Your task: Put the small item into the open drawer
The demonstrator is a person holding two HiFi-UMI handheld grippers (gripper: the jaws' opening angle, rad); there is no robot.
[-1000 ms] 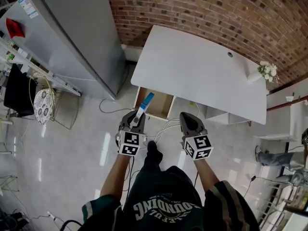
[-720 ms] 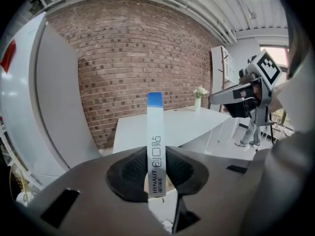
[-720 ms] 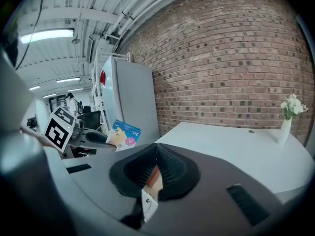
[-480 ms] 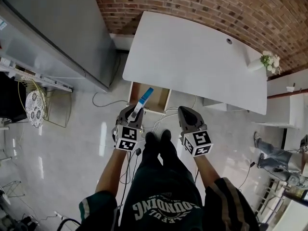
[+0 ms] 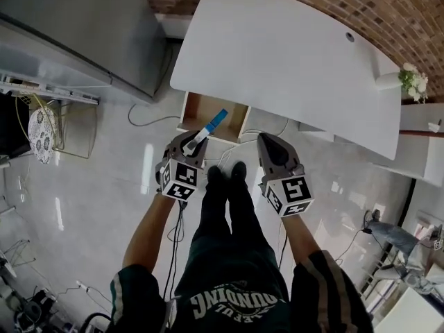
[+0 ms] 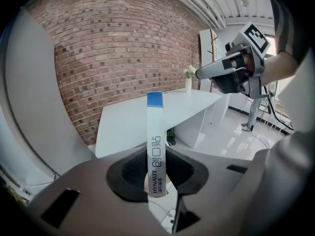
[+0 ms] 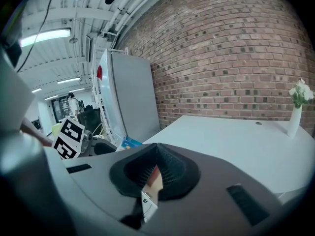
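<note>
The small item [image 5: 210,126] is a long white strip-shaped box with a blue end. My left gripper [image 5: 196,141] is shut on its lower end, and in the left gripper view the item [image 6: 154,141] stands up between the pads. Its blue tip hangs over the front edge of the open wooden drawer [image 5: 186,114] under the white desk [image 5: 291,54]. My right gripper [image 5: 268,143] hovers to the right of the drawer, in front of the desk edge, shut and holding nothing. In the right gripper view its pads [image 7: 165,167] meet.
A grey cabinet [image 5: 76,26] stands left of the desk. A vase of white flowers [image 5: 409,82] sits at the desk's right end. White cables [image 5: 239,139] lie on the glossy floor by the drawer, near the person's feet [image 5: 225,175]. A brick wall runs behind.
Both grippers have sunk and come nearer the desk. The item's blue tip, earlier short of the drawer, now lies over its front edge. The grip has not changed.
</note>
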